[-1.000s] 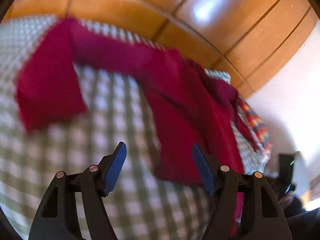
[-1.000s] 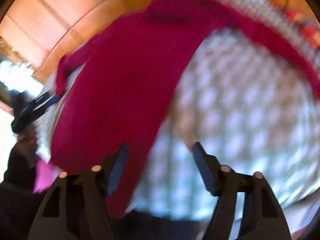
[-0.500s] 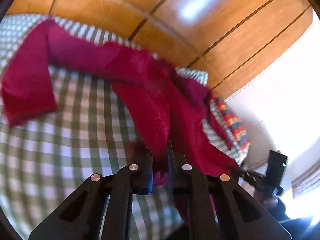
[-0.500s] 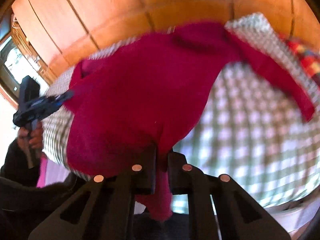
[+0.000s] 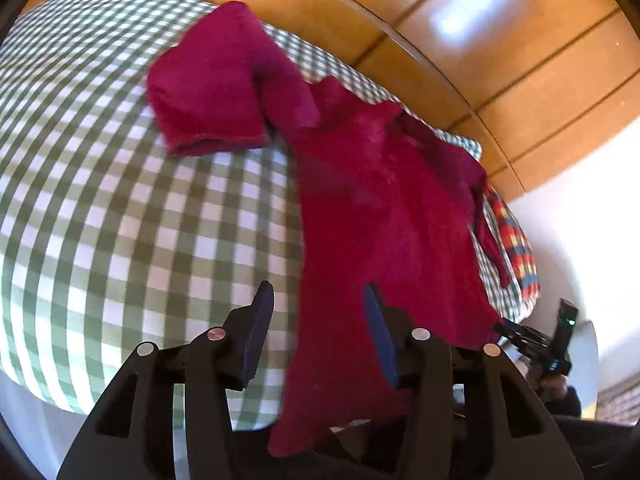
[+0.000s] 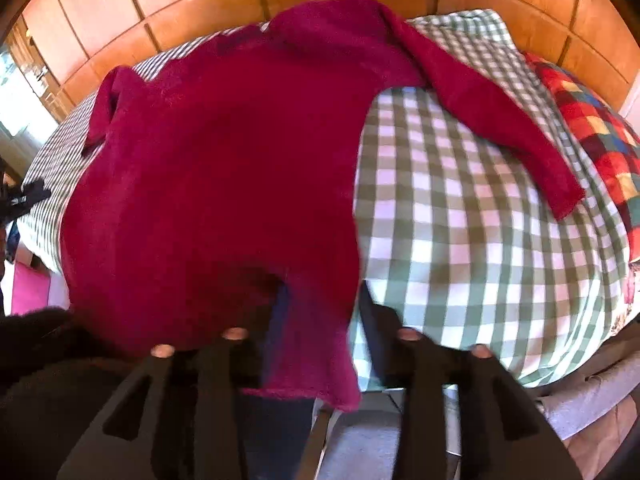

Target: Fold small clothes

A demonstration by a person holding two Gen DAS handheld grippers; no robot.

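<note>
A dark red fuzzy sweater lies spread on a green-and-white checked bed cover. Its hem hangs over the near edge of the bed. One sleeve is bent back on itself at the far left. In the right wrist view the sweater fills the left half and the other sleeve stretches to the right. My left gripper is open, its right finger over the hem. My right gripper is open, with the hem corner hanging loose between its fingers.
A wooden panelled wall runs behind the bed. A patchwork quilt in red, blue and yellow lies at the right end of the bed. The other gripper and hand show at the right edge of the left wrist view.
Both grippers were shut on the sweater's hem half a second ago and have opened. The sweater now lies flatter on the bed, with the left sleeve folded back.
</note>
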